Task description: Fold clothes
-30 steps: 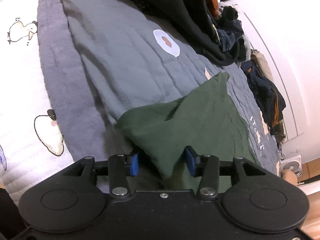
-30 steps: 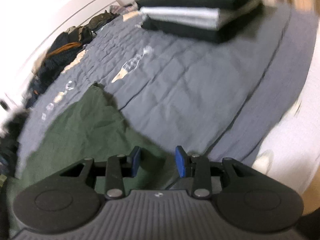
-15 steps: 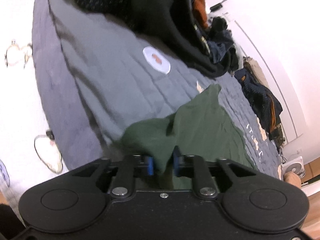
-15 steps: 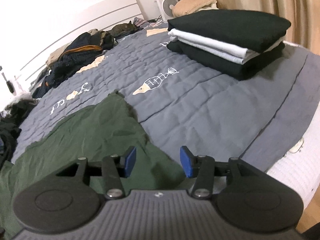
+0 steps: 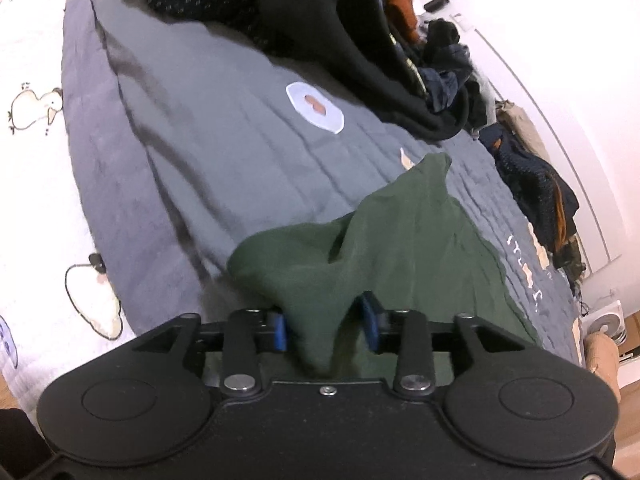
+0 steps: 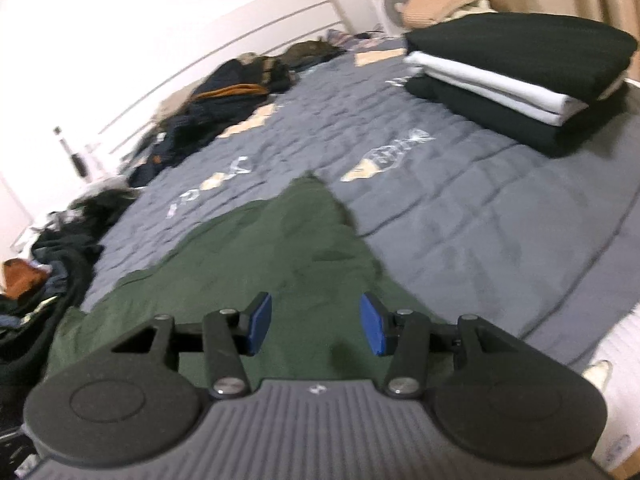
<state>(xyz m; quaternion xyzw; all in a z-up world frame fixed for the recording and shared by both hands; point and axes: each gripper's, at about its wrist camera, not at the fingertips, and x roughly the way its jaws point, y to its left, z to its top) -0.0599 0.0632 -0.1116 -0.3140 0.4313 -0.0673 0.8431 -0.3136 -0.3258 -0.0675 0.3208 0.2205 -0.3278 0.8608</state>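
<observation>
A dark green garment lies on the grey quilt. My left gripper has its blue pads wide apart, with a bunched corner of the green cloth between them. The garment also shows in the right wrist view, spread flat. My right gripper is open and empty, just above the garment's near part.
A heap of dark unfolded clothes lies at the far end of the bed. More clothes line the white headboard. A folded stack of black and white garments sits at the right. A white duck-print sheet edges the bed.
My left gripper was closed on the green corner half a second ago and has now opened wide. My right gripper has moved forward over the garment, still open.
</observation>
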